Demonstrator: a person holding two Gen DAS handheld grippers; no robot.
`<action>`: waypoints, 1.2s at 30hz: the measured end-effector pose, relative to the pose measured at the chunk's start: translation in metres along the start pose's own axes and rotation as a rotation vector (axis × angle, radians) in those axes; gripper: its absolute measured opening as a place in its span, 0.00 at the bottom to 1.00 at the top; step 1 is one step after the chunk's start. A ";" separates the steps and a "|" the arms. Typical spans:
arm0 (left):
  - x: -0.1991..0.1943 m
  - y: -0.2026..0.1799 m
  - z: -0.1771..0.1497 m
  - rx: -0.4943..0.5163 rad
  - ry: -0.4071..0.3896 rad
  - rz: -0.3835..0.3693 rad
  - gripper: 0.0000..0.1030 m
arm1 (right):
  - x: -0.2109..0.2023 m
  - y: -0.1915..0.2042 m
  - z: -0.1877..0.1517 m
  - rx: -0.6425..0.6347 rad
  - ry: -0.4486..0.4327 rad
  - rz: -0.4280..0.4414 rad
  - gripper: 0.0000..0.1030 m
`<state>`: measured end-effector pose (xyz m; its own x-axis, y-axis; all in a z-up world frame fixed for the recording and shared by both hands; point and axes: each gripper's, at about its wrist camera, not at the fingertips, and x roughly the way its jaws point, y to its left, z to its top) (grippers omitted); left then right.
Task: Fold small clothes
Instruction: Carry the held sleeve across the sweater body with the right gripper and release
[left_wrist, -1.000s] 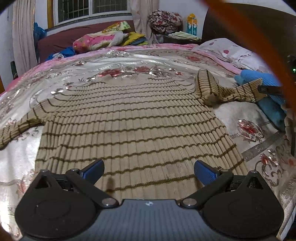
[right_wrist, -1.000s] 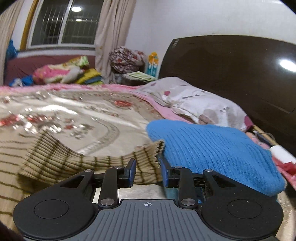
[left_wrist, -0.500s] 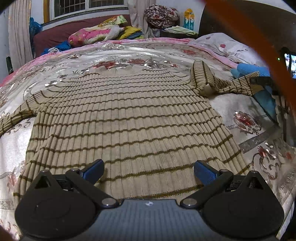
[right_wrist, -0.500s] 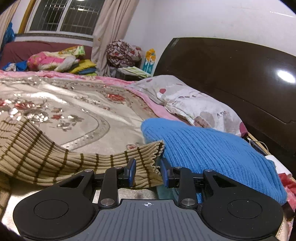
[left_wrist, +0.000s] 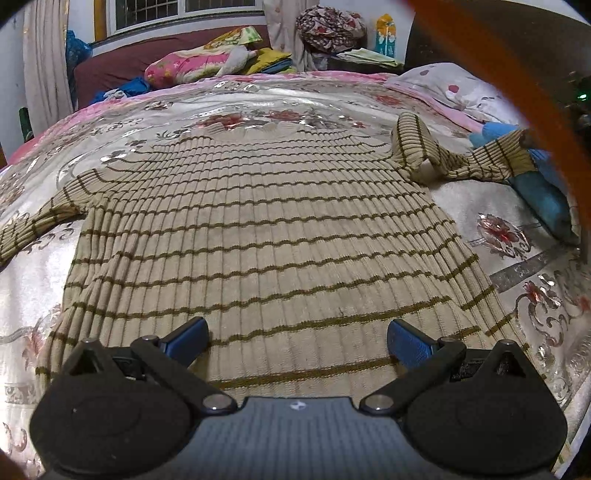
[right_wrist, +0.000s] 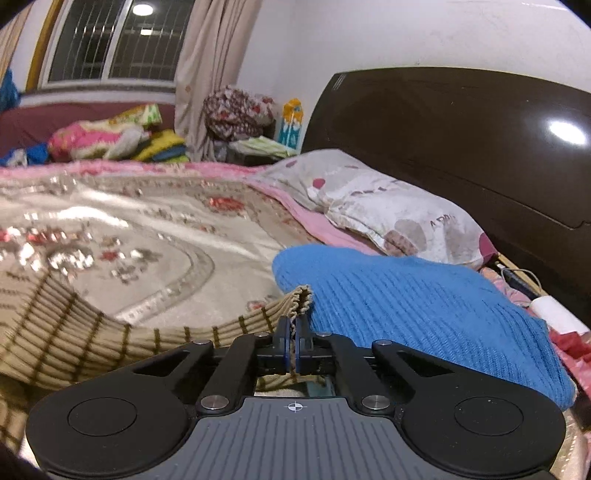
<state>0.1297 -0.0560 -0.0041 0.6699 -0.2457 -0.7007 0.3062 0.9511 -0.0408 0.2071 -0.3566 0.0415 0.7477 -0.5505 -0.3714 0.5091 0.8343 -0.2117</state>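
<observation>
A beige ribbed sweater with thin brown stripes (left_wrist: 258, 229) lies flat on the bedspread, its hem toward me. My left gripper (left_wrist: 295, 338) hovers open over the hem, nothing between its blue pads. The sweater's right sleeve (left_wrist: 476, 162) is lifted off the bed. In the right wrist view my right gripper (right_wrist: 293, 338) is shut on the cuff of that sleeve (right_wrist: 301, 299), which sticks up between the blue pads. The left sleeve (left_wrist: 33, 225) lies stretched out to the left.
A blue knitted garment (right_wrist: 424, 310) lies just right of the held cuff. Behind it are a flowered pillow (right_wrist: 388, 210) and the dark headboard (right_wrist: 461, 147). Piled clothes (left_wrist: 207, 62) sit beyond the bed under the window. An orange band (left_wrist: 517, 81) crosses the left view's right edge.
The right gripper's pads, apart around the cuff before, have closed on it. The left gripper stayed open over the hem, with only a small shift in its view.
</observation>
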 end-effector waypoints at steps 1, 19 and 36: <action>0.000 0.001 0.000 0.000 -0.003 0.000 1.00 | -0.005 -0.001 0.001 0.014 -0.011 0.014 0.00; -0.015 0.040 0.014 -0.031 -0.114 0.000 1.00 | -0.049 0.020 0.074 0.689 0.264 0.866 0.00; -0.019 0.091 0.007 -0.105 -0.143 0.059 1.00 | -0.058 0.214 0.068 0.573 0.429 1.082 0.00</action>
<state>0.1500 0.0335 0.0105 0.7764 -0.2057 -0.5957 0.1961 0.9772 -0.0818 0.3016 -0.1480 0.0788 0.7503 0.5336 -0.3903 -0.0761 0.6562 0.7508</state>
